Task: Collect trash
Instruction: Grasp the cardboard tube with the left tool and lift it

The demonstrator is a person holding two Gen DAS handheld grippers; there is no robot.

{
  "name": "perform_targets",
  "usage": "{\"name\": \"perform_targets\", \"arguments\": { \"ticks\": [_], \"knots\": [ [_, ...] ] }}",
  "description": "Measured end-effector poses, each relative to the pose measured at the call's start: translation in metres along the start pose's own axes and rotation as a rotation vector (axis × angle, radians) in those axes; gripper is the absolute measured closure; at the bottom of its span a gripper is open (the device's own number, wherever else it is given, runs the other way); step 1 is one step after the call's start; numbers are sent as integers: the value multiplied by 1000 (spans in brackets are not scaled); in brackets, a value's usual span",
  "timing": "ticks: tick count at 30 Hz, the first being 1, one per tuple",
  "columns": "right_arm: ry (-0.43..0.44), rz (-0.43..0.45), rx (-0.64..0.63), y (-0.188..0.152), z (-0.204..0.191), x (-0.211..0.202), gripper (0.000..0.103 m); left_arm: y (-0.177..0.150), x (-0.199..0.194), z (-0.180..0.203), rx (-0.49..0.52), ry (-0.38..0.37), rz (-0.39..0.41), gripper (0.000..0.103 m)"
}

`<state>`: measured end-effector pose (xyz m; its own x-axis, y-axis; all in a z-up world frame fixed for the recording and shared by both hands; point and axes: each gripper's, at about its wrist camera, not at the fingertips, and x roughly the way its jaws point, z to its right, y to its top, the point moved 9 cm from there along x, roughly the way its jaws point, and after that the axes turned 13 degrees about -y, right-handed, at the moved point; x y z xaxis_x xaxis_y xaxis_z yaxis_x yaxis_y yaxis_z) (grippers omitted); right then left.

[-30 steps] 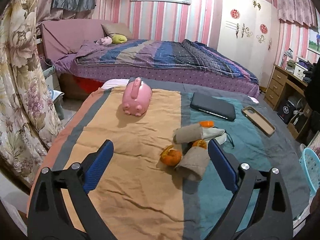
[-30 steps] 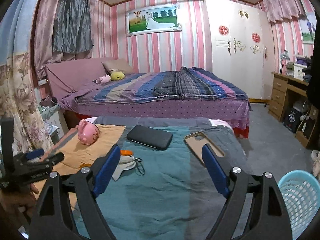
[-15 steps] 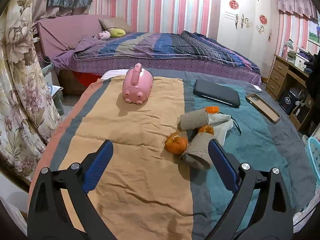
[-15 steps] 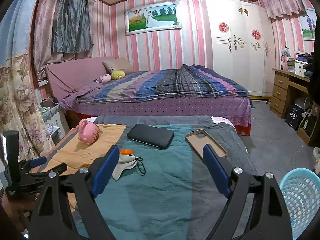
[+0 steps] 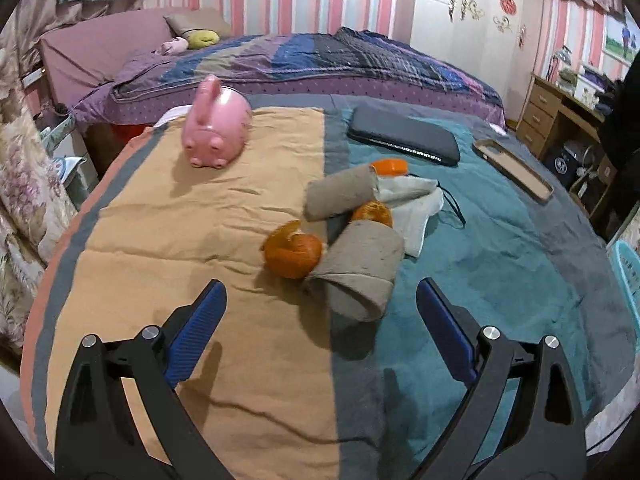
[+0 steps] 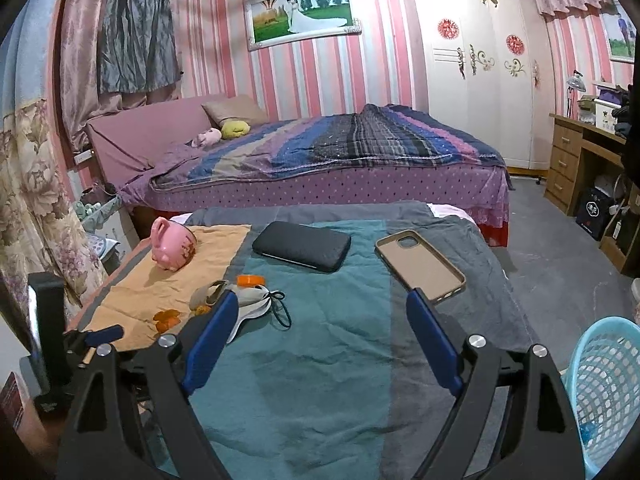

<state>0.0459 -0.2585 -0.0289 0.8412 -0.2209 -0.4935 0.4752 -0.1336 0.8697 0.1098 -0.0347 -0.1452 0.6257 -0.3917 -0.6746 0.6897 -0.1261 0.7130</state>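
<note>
Cardboard tubes [image 5: 358,268] crumpled, orange peel [image 5: 294,250] curled.

Two handheld black plastic two-finger grippers, matching in build. Left gripper [image 5: 320,308]: angular black arms with triangular cut-outs, a ribbed blue rubber pad [image 5: 196,328] lining the inner face of each finger, and two round silver screw heads [image 5: 150,332] on each arm. Right gripper [image 6: 320,320]: the same black frame, blue pads [image 6: 430,340] and silver screws [image 6: 476,341]. A black upright block at the left gripper's rear, seen from the right wrist view.
</note>
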Motion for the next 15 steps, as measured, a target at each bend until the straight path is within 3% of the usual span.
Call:
{"name": "perform_targets", "arguments": {
  "ticks": [5,7,9,11,15],
  "knots": [
    [-1,-13,-8,-3,1,3,19,0,20,4,-2,-14,-38,12],
    [-2,-22,-11,-4,3,5,19,0,24,9,19,-31,-52,20],
    [-3,-31,-10,-6,3,8,19,-2,29,13,37,-47,-73,40],
    [0,-33,-10,-7,3,9,19,-4,32,15,50,-49,-85,52],
    [10,-42,-25,-10,-5,12,19,1,23,14,57,-58,-58,57]
  ]
}}
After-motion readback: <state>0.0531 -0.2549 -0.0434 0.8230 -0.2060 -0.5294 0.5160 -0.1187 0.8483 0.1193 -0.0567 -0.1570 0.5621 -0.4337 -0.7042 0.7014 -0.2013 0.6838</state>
